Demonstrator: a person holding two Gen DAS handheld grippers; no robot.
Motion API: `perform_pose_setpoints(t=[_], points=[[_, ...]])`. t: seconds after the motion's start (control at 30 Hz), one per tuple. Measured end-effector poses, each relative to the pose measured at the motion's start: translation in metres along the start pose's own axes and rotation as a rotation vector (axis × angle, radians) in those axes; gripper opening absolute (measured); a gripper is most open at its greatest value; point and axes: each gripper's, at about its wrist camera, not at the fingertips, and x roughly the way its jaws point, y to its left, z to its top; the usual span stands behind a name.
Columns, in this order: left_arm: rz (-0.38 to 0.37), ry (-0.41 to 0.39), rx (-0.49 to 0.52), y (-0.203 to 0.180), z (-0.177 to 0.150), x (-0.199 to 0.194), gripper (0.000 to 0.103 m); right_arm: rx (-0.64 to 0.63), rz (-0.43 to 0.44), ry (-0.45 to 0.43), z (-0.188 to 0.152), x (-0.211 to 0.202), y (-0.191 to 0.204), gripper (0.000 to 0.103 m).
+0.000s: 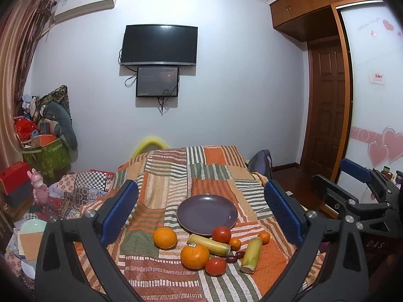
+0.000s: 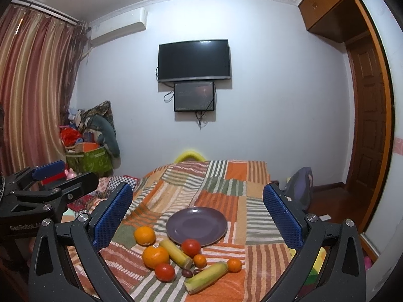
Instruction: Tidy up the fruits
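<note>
A purple plate (image 1: 207,214) (image 2: 196,224) lies empty on a patchwork cloth. In front of it lie two oranges (image 1: 165,237) (image 1: 194,256), two tomatoes (image 1: 221,234) (image 1: 215,266), two small mandarins (image 1: 235,243) (image 1: 264,237), two yellow-green cane pieces (image 1: 209,244) (image 1: 251,254) and dark dates (image 1: 234,257). The same pile shows in the right wrist view, with an orange (image 2: 155,256) and a cane piece (image 2: 206,276) nearest. My left gripper (image 1: 201,209) and right gripper (image 2: 197,214) are both open and empty, held back from the fruit.
The cloth-covered surface (image 1: 161,176) drops off at its left and right edges. Clutter and a green box (image 1: 46,156) stand at the left. A bag (image 2: 301,186) and a wooden door (image 2: 370,115) are at the right. A TV (image 1: 159,44) hangs on the far wall.
</note>
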Motion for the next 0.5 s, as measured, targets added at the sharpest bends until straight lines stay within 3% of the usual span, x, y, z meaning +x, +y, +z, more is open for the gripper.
perform_pose_setpoints(t=[0.13, 0.23, 0.5], points=[[0.015, 0.035, 0.001, 0.005, -0.006, 0.015, 0.089, 0.011, 0.015, 0.033, -0.006, 0.010, -0.003, 0.103], [0.012, 0.085, -0.012, 0.015, -0.011, 0.033, 0.084, 0.013, 0.011, 0.068, -0.011, 0.023, -0.006, 0.091], [0.028, 0.252, -0.074, 0.052, -0.039, 0.094, 0.073, 0.030, 0.009, 0.212, -0.035, 0.070, -0.024, 0.076]])
